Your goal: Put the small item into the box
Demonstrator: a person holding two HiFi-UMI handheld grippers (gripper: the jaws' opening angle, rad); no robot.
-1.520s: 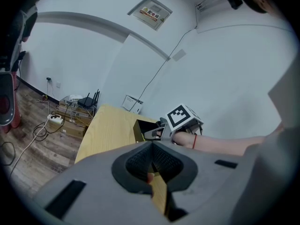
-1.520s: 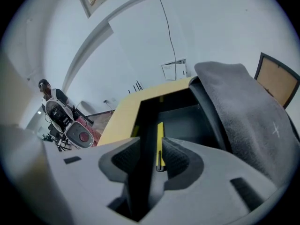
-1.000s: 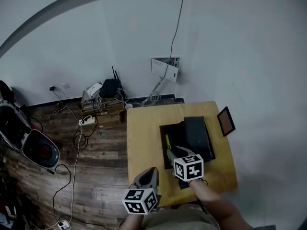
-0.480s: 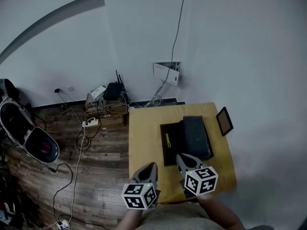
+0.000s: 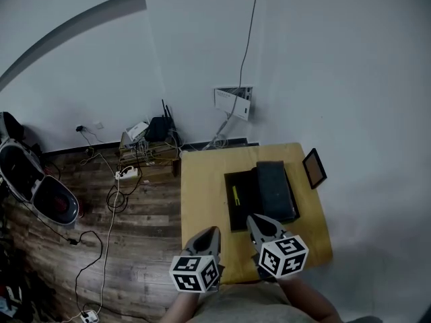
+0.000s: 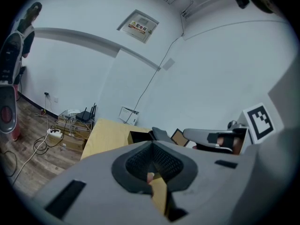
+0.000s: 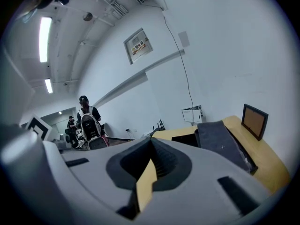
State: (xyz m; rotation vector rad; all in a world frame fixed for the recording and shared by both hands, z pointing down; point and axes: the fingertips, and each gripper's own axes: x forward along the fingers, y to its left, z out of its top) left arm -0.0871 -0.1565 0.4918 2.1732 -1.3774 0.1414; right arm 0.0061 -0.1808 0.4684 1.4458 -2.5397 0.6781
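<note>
A black box (image 5: pixel 241 204) lies open on the yellow table (image 5: pixel 202 187), its dark lid (image 5: pixel 275 190) folded over to the right. A small yellow-green item (image 5: pixel 236 196) rests inside the box's left part. My right gripper (image 5: pixel 254 221) hovers at the table's front edge, just short of the box, shut with nothing between its jaws; the right gripper view shows it shut (image 7: pixel 151 139) with the lid (image 7: pixel 220 142) ahead. My left gripper (image 5: pixel 212 233) sits beside it to the left, also shut and empty (image 6: pixel 151 144).
A small framed picture (image 5: pixel 316 169) stands at the table's right edge. On the wooden floor to the left are routers, a power strip and cables (image 5: pixel 138 150). A white wall (image 5: pixel 303 79) rises behind the table. People (image 7: pixel 89 121) stand far off.
My right gripper has drawn back from over the box to the table's front edge and its jaws have shut empty. The yellow-green item stays in the box. The left gripper barely moved.
</note>
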